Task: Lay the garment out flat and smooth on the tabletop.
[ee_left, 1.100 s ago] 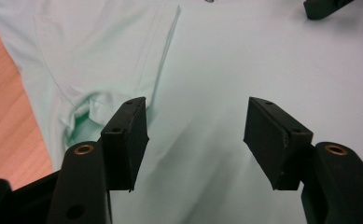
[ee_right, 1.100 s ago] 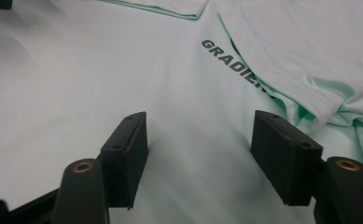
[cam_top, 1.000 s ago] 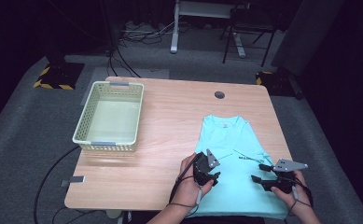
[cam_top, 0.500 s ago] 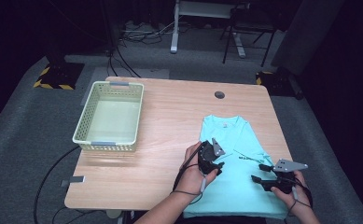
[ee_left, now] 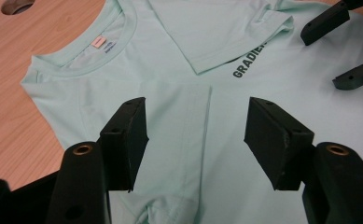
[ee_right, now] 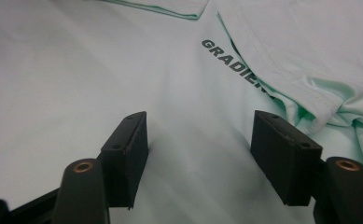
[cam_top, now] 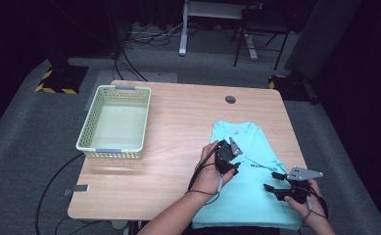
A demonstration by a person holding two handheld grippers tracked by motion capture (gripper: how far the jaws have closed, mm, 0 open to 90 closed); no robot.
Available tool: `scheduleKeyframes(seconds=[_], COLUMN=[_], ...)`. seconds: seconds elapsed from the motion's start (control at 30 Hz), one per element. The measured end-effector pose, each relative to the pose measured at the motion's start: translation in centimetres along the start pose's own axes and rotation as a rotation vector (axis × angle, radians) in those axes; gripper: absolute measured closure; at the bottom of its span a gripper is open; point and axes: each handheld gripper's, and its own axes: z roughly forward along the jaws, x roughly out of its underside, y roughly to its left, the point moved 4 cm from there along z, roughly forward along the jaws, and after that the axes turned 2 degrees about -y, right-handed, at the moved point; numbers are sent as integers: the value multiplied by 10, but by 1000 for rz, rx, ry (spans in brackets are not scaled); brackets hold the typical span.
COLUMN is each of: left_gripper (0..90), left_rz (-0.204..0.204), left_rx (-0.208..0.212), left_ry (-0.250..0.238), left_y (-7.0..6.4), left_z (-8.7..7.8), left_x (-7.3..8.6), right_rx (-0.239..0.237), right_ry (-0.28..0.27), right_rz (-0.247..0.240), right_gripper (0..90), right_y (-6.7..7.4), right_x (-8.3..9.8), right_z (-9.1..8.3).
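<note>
A dark room with grey carpet and taped cable runs surrounds the wooden desk [cam_top: 178, 147] where I work. Across its right half lies the mint-green T-shirt [cam_top: 247, 196], spread flat with the collar toward the far edge and the hem hanging off the near one; both sleeves are already turned in over the chest, so I judge the fold is partway along and the body is next. On the desk's left, well apart from the shirt, stands the pale plastic basket [cam_top: 113, 122], empty, likely waiting for the folded bundle. A round cable hole [cam_top: 230, 99] sits beyond the collar. My left gripper [cam_top: 228, 164] hangs over the shirt's left shoulder area, its fingers [ee_left: 125, 140] spread apart with only flat cloth and a sleeve seam beneath them, grasping nothing; in its own view the collar and label [ee_left: 98, 42] lie ahead, and the grey lettering [ee_left: 249, 63] peeks from under a folded sleeve edge. My right gripper [cam_top: 275, 182] hovers low over the shirt's right side, fingers [ee_right: 128, 154] likewise parted and empty, aimed across smooth fabric toward the lettering [ee_right: 226, 58] and the bunched sleeve [ee_right: 319, 93]. I hold both released above the cloth to pick the next pinch points.
</note>
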Motion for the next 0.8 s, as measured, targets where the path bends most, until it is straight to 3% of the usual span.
scheduleKeyframes(seconds=[0.23, 0.43, 0.73, 0.8], left_gripper=[392, 407, 626, 700], left_rz=[-16, -11, 13, 12], left_rx=[1, 25, 17, 35], left_ry=[-13, 3, 90, 78], left_y=[7, 3, -3, -4], left_z=[26, 44, 66, 68], left_x=[-1, -1, 10, 11], right_rx=[-1, 0, 0, 1], right_ry=[1, 0, 0, 0], right_rz=[-1, -1, -1, 1], right_gripper=[373, 372, 373, 373], right_y=[0, 0, 0, 0], right_x=[0, 0, 0, 0], right_z=[0, 0, 0, 0])
